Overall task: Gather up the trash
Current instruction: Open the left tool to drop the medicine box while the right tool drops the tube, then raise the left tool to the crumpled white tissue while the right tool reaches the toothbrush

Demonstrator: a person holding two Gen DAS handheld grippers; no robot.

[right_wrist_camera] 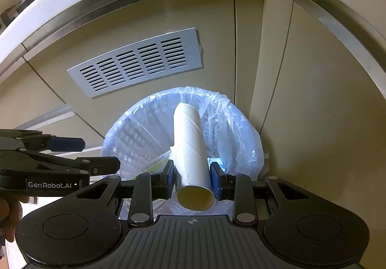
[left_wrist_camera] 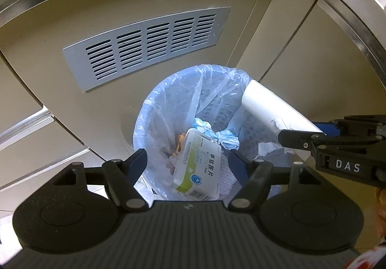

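— Looking past the left tongs [left_wrist_camera: 187, 160], spread wide with nothing between them, I see a glossy medicine box [left_wrist_camera: 197, 165] lying in the bin [left_wrist_camera: 154, 110] just beyond their tips.

— The right view hides it. There the right tongs [right_wrist_camera: 193, 176] pinch a smooth cardboard tube [right_wrist_camera: 190, 146], reaching out over the crinkled bag [right_wrist_camera: 236, 129].

Lined bin standing on the kitchen floor

A waste bin [left_wrist_camera: 149, 124] in a pale blue liner is sitting on the floor [left_wrist_camera: 14, 218], just ahead of and below the left gripper [left_wrist_camera: 188, 163], backing against the vented cabinet panel [left_wrist_camera: 149, 44].
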